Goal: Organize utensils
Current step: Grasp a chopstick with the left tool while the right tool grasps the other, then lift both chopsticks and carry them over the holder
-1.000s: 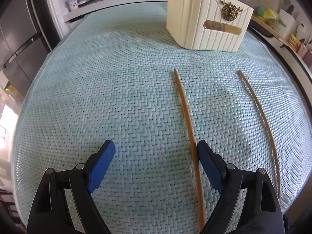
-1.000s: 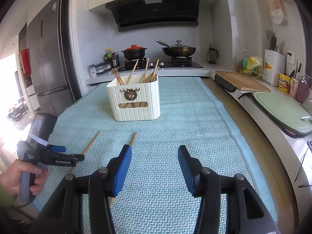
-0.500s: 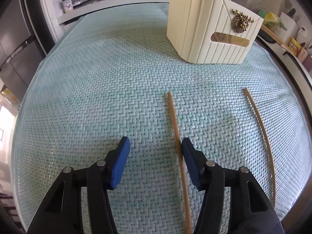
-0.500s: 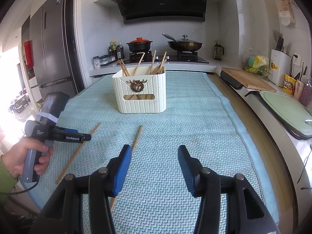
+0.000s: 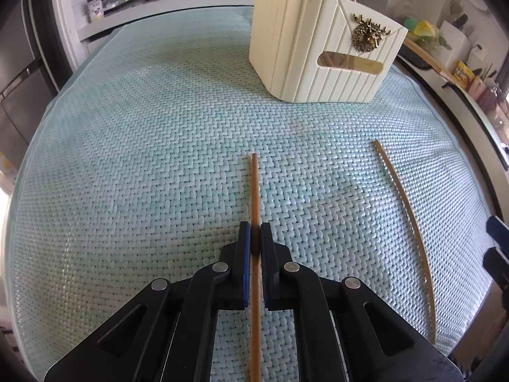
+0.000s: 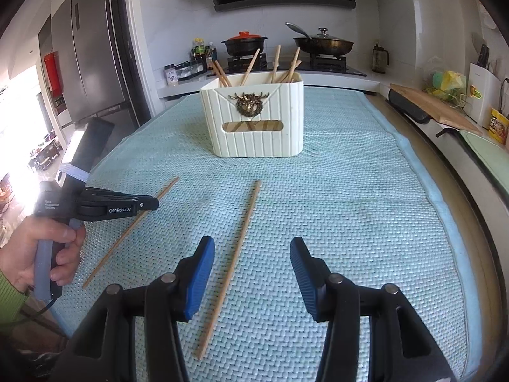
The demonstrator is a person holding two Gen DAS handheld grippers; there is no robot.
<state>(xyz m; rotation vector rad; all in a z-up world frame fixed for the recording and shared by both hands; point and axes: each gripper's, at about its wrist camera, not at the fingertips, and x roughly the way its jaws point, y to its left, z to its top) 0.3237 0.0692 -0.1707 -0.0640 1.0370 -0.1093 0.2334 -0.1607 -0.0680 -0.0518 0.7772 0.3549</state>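
Because the left gripper (image 5: 253,238) fingers have just closed on one chopstick (image 5: 254,187) far from its middle, it may pivot or slip when lifted toward the holder (image 5: 318,54) at 1 o'clock, while the right gripper (image 6: 251,254) waits half-open over the other chopstick (image 6: 237,245).

Left tongs (image 5: 253,238): black arms with blue pads, just closed on the thin wooden chopstick (image 5: 254,191), which runs straight between them.
Second chopstick (image 5: 407,210): lying well to the right, apart.
Holder: cream ribbed plastic box (image 5: 305,51) with a brass deer emblem, farther back, sticks inside.
Surface: pale green woven mat (image 5: 143,159).
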